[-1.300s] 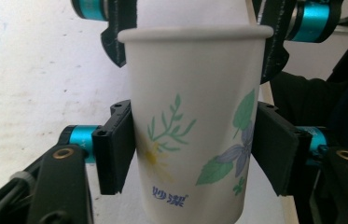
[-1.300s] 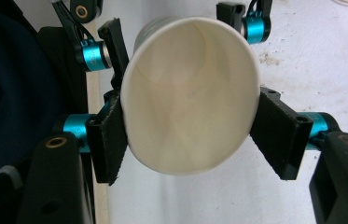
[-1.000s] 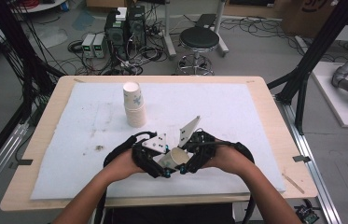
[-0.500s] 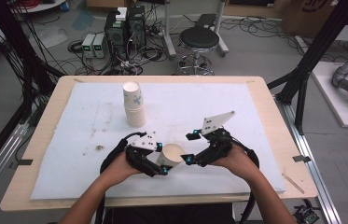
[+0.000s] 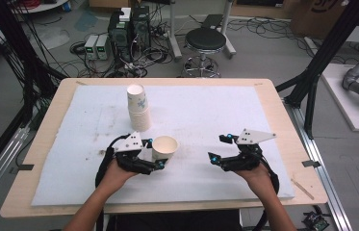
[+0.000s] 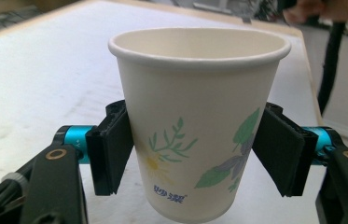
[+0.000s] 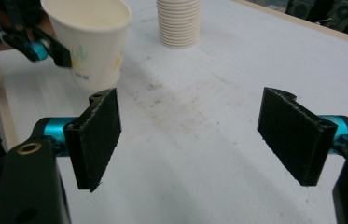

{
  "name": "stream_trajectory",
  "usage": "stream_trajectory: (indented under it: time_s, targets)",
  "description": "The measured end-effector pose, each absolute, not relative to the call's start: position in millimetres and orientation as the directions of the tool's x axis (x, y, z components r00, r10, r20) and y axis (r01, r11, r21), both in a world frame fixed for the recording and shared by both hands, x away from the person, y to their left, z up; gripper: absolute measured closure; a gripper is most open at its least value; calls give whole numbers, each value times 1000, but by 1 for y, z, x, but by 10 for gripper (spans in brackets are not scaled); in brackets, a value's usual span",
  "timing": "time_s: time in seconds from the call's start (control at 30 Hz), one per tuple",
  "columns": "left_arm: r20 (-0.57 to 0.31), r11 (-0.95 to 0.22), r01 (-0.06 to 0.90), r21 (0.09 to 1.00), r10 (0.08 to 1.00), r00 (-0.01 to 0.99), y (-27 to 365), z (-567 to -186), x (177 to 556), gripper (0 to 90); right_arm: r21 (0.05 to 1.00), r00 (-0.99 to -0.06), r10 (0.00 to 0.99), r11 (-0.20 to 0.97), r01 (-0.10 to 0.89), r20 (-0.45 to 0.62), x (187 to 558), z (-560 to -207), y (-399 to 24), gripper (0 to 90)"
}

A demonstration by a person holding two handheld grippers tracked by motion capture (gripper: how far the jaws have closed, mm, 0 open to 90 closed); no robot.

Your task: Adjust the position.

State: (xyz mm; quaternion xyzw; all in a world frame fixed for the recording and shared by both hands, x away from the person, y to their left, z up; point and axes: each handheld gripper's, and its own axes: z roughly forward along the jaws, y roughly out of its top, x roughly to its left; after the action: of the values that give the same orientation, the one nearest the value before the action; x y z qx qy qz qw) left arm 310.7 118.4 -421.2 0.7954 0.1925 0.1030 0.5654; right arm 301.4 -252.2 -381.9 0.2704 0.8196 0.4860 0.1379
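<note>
A white paper cup point(image 5: 164, 147) with a flower print stands mouth up between the jaws of my left gripper point(image 5: 156, 154), which is shut on its sides. In the left gripper view both black pads point(image 6: 111, 149) press the cup point(image 6: 199, 121) about halfway up. My right gripper point(image 5: 217, 147) hovers open to the right of the cup, well apart from it. In the right gripper view its jaws point(image 7: 190, 135) stand wide with only the mat between them. The held cup point(image 7: 92, 42) appears at the upper left, slightly tilted.
A tall stack of upside-down paper cups point(image 5: 138, 108) stands behind the left gripper, also visible as the stack point(image 7: 178, 23). A white mat point(image 5: 225, 110) covers the wooden table point(image 5: 283, 115). Stains mark the mat at the left.
Both grippers were together at the cup one second ago. My right gripper has let go and drawn away to the right, while the left keeps hold of the cup.
</note>
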Motion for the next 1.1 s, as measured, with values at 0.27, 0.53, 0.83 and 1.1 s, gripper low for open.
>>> stream_trajectory:
  time_s: [0.27, 0.53, 0.83, 1.1]
  targets:
    - [-28, -203, 145, 968, 489, 872, 132, -418, 307, 309, 869, -780, 626, 387, 308, -3, 294, -389, -266, 227]
    - [-13, -181, 125, 976, 519, 855, 138, -418, 308, 307, 882, -766, 642, 360, 303, 1, 295, -389, -271, 232]
    - [-21, -147, 121, 982, 550, 835, 146, -416, 309, 307, 914, -735, 678, 299, 276, 0, 293, -386, -278, 197]
    - [-14, -109, 99, 989, 598, 802, 162, -413, 309, 307, 919, -731, 682, 278, 279, 15, 294, -384, -280, 196]
